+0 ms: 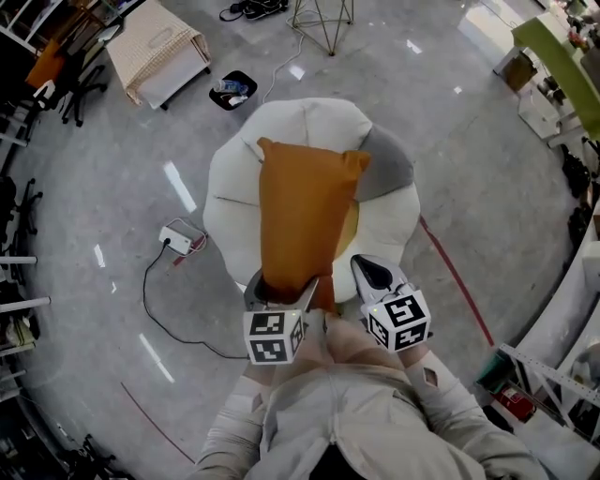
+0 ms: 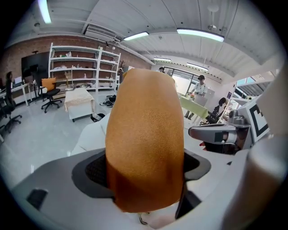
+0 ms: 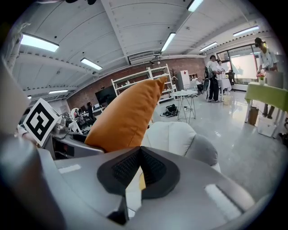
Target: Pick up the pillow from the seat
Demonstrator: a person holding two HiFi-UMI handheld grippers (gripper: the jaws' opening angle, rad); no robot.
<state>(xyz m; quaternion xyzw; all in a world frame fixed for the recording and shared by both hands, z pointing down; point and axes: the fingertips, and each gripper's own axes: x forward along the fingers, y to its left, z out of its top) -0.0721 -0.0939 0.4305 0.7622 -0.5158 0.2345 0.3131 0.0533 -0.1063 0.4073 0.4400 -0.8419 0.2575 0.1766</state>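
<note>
The orange pillow (image 1: 302, 220) hangs lengthwise over the white round seat (image 1: 230, 187), lifted at its near end. My left gripper (image 1: 281, 292) is shut on that near end; in the left gripper view the pillow (image 2: 146, 139) fills the space between the jaws of that gripper (image 2: 146, 175). My right gripper (image 1: 371, 272) stands just right of the pillow, shut and empty. In the right gripper view its pads (image 3: 135, 166) meet, with the pillow (image 3: 126, 117) to the left and the seat (image 3: 173, 134) ahead.
A grey cushion (image 1: 386, 164) lies on the seat's right side. On the floor lie a white power strip with a black cable (image 1: 176, 240), a black tray (image 1: 232, 89), a beige covered cart (image 1: 155, 47) and a metal stand (image 1: 323, 19). White shelving (image 1: 562, 375) lines the right.
</note>
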